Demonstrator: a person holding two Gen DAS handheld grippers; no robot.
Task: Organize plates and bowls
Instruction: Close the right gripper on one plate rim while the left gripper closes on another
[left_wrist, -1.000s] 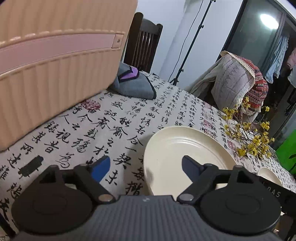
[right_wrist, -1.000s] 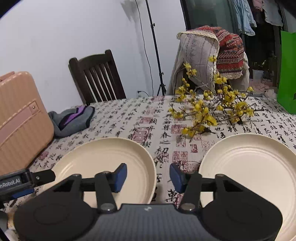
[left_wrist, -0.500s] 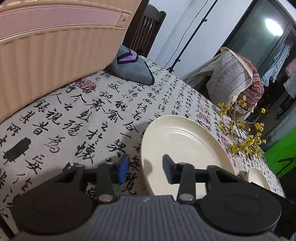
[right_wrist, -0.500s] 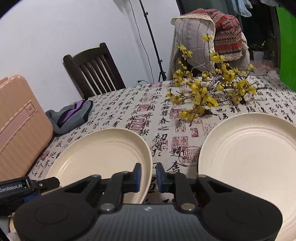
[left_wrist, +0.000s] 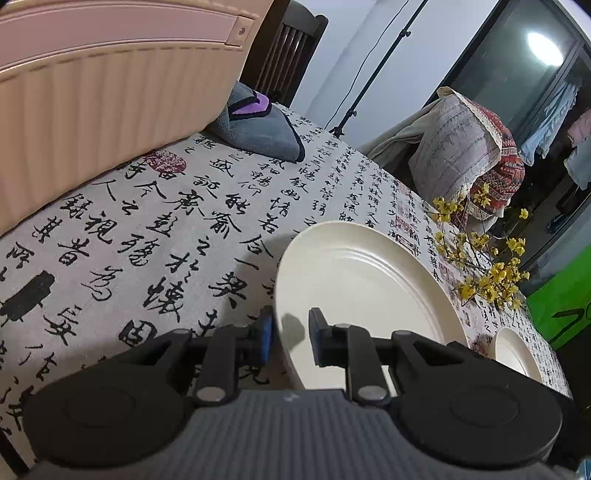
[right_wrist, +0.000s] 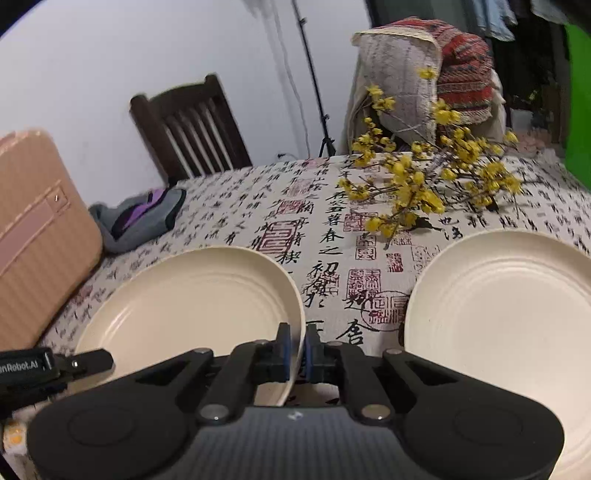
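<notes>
Two cream plates lie on the calligraphy tablecloth. The left plate (left_wrist: 362, 295) (right_wrist: 192, 306) has a gripper at each side. My left gripper (left_wrist: 290, 338) straddles its left rim, one blue pad outside and one inside. Its jaws are closing, and a small gap still shows at the inner pad. My right gripper (right_wrist: 297, 354) is shut on the same plate's right rim, with both pads pressed against it. In the right wrist view, one of the left gripper's fingers (right_wrist: 92, 362) pokes in at the plate's left edge. The second plate (right_wrist: 509, 332) (left_wrist: 513, 354) lies untouched to the right.
A pink ribbed suitcase (left_wrist: 110, 92) (right_wrist: 37, 240) stands at the table's left end, with a grey and purple cloth (left_wrist: 258, 129) beside it. Yellow flower branches (right_wrist: 424, 184) lie behind the plates. A wooden chair (right_wrist: 192, 125) and a blanket-draped chair (right_wrist: 424, 74) stand at the far edge.
Both grippers' jaws have narrowed from wide open. The right pair came together on the left plate's right rim, and the left pair drew in around its left rim.
</notes>
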